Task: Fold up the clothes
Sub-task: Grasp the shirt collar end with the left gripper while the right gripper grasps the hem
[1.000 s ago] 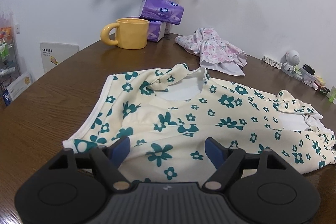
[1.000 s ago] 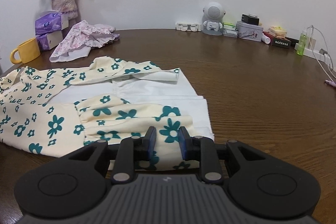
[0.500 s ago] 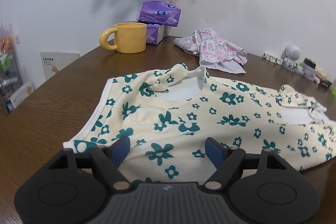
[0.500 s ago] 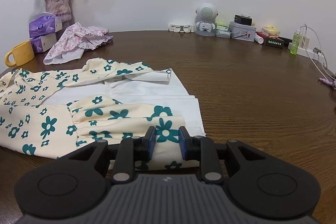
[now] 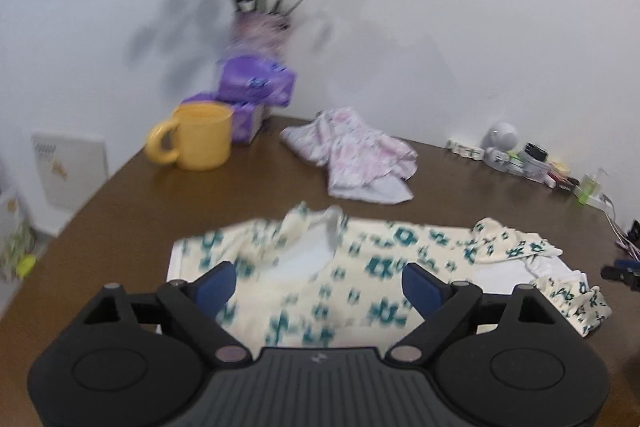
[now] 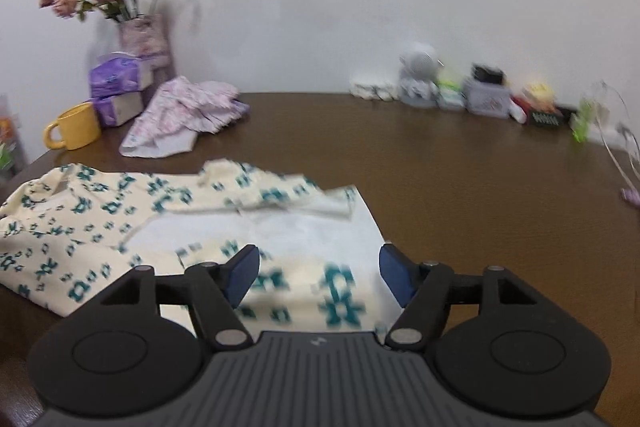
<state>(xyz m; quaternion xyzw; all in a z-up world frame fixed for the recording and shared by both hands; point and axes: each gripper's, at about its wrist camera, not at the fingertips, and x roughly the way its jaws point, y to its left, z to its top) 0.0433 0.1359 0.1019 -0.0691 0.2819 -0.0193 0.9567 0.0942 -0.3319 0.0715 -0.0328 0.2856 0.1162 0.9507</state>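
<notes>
Dress [image 5: 360,279] is lying spread out near the front edge of the desk [image 6: 460,167], neck end left, skirt end right, long way running left to right. It is looking only partly folded. Left tongs [image 5: 318,283] and right tongs [image 6: 318,273] are hanging open, holding nothing.

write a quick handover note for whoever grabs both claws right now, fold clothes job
Left claw: open, empty, above the collar end of the cream dress with teal flowers.
Right claw: open, empty, above the hem end of that dress.
The dress lies spread lengthwise on the brown table, hem end partly turned back with white lining showing.
A pink floral garment lies crumpled beside the yellow mug.
Done: at most a partial first fold.
Left: finish folding the dress, then fold the pink garment.
</notes>
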